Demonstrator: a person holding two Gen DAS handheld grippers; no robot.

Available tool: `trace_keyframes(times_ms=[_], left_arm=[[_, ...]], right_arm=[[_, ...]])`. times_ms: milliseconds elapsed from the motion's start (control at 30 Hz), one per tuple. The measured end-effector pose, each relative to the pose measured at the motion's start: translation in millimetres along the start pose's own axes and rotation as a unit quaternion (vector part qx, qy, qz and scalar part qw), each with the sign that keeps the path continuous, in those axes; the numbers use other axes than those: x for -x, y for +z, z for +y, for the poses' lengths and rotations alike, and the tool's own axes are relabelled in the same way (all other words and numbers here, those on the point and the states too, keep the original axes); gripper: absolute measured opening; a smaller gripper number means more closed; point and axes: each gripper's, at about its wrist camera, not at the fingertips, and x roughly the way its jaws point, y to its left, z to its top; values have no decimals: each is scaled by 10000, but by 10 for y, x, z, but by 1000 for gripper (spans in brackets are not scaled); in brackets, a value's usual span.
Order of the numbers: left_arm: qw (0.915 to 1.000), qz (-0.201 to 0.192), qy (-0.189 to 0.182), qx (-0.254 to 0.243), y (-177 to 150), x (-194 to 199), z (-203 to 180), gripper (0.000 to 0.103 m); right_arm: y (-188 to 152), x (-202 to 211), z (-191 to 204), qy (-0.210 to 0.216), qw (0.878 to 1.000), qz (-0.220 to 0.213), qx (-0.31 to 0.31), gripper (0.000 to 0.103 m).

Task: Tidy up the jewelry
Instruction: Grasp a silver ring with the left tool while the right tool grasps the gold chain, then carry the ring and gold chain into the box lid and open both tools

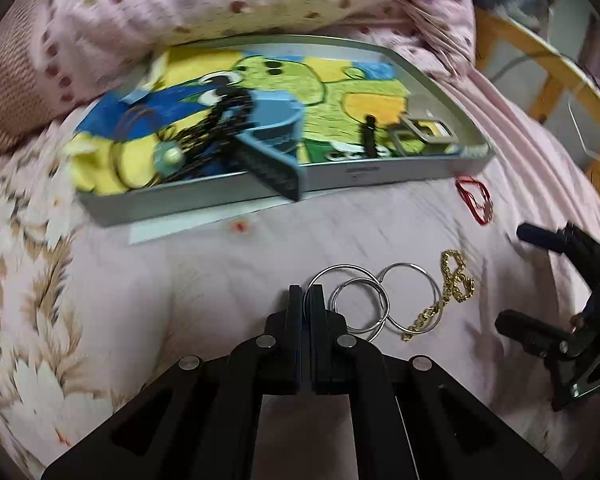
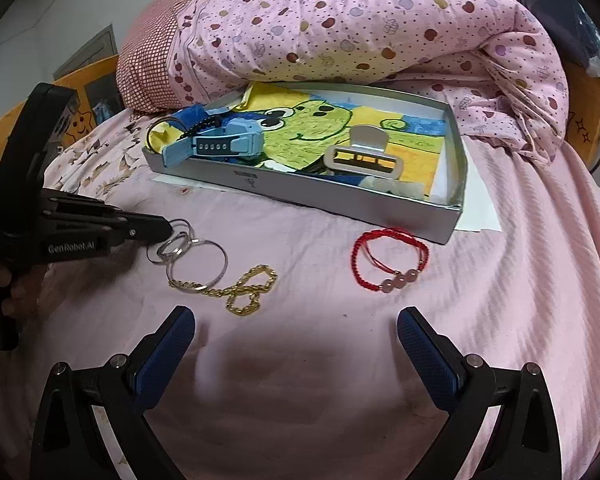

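Left gripper (image 1: 306,294): jaws pinched on the rim of one thin silver metal hoop (image 1: 342,280) from a linked cluster on the pink bedsheet (image 2: 300,360), in front of the shallow grey cardboard box (image 2: 340,202).
Twisted gold chain (image 2: 240,290): overlapping the largest hoop, box-far side.
Red cord bracelet with pink beads (image 2: 388,258): just before the box's near corner.
Right gripper (image 2: 296,330): jaws wide, nothing between, short of chain and bracelet.

Silver hoops (image 2: 188,250) overlap a gold chain (image 2: 244,290) on the sheet — red bracelet (image 2: 390,260) lies apart.
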Motion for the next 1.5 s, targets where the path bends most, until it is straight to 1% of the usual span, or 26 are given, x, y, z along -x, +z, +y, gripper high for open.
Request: trace_keyframes(times_ms=[133,200,267,367,533,633,800,833,900,967,1000,1067,1100,1133,1200,1500], left_arm=[[9996,-97,-102,229,-17,121,81,1],[9994,-177,-131,280,-59,208,98,1],[9992,-214,-117,306,-110,270,116,1],[9992,-201,-119,332,-191,318,147,1],[9989,-179,-199,374,-281,346,165,1],[9988,-208,-237,385,-320,358,167,1],[9979,-293,-335,477,-340,418,179,1],[9977,-310,-353,482,-333,429,178,1],[9975,-378,-380,453,-328,470,155,1],[9975,-454,-385,385,-316,508,118,1],[9974,-484,-388,363,-313,523,102,1],[9971,-547,-415,319,-304,559,67,1],[9970,-578,-425,302,-299,577,52,1],[9968,-606,-428,290,-296,587,39,1],[9964,-669,-434,274,-282,619,17,1],[9943,-996,-367,90,-137,809,-103,1]], right_arm=[[15,-18,79,19,9999,34,123,102],[23,-33,130,-23,9997,58,234,98],[36,-69,178,-98,9993,123,339,81],[52,-121,227,-163,9986,206,455,68],[112,-182,312,-113,9975,259,652,66],[150,-294,377,-90,9958,425,807,66],[165,-379,361,-81,9964,529,664,66],[162,-377,363,-104,9966,526,627,63],[149,-361,388,-126,9966,504,644,56],[143,-341,426,-126,9963,486,702,44],[141,-332,439,-135,9962,478,720,42],[140,-317,460,-130,9964,460,704,29],[143,-311,462,-141,9966,447,681,25],[147,-295,456,-123,9970,424,629,16],[151,-259,447,-51,9979,384,512,16],[132,-25,479,-7,9989,102,452,16]])
